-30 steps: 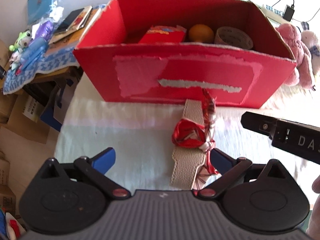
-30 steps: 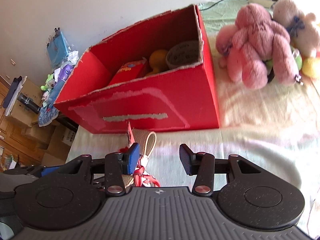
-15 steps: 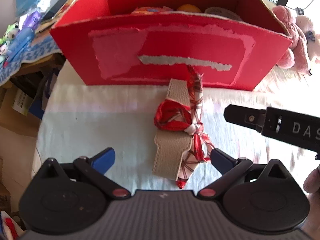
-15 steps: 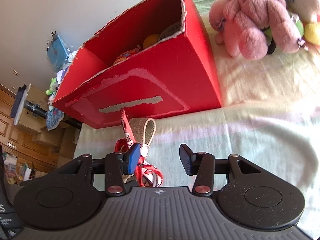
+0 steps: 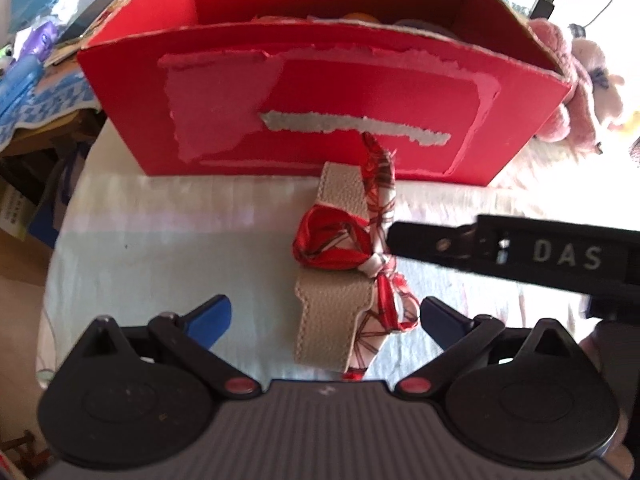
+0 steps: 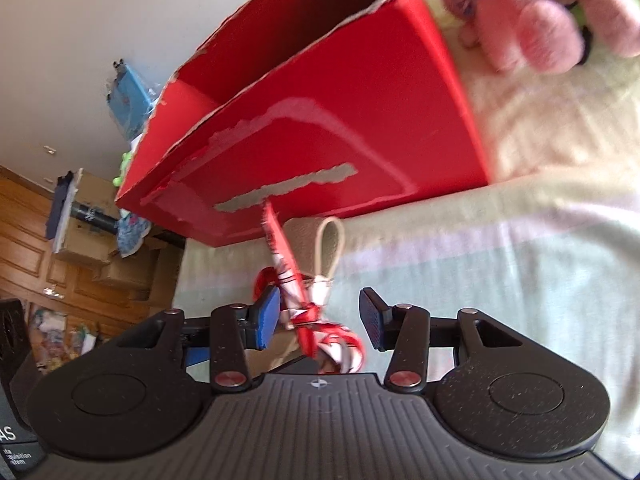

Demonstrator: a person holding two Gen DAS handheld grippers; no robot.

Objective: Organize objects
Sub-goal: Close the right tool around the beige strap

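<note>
A beige leather strap point(image 5: 334, 312) tied with a red patterned ribbon bow point(image 5: 332, 246) lies on the pale sheet, in front of the red cardboard box point(image 5: 320, 92). My left gripper point(image 5: 324, 316) is open, and the strap's near end lies between its blue-tipped fingers. My right gripper point(image 6: 320, 316) is also open, with the ribbon's knot and tails point(image 6: 308, 312) between its fingers. In the left wrist view a black finger point(image 5: 440, 242) of the right gripper reaches in from the right to the bow's knot. The box point(image 6: 320, 120) holds items that are mostly hidden behind its front wall.
Pink plush toys point(image 6: 540, 12) sit right of the box. A cluttered side table with a blue patterned cloth point(image 5: 36, 96) stands at left, beyond the bed's edge. Cardboard boxes and a wooden cabinet point(image 6: 24, 240) are on the floor side. A charger and cable point(image 5: 544, 0) lie behind.
The right gripper has moved left and in, so the bow's knot now sits between its fingers. Both cameras dropped lower toward the strap. The strap has not moved, and both jaws stay apart.
</note>
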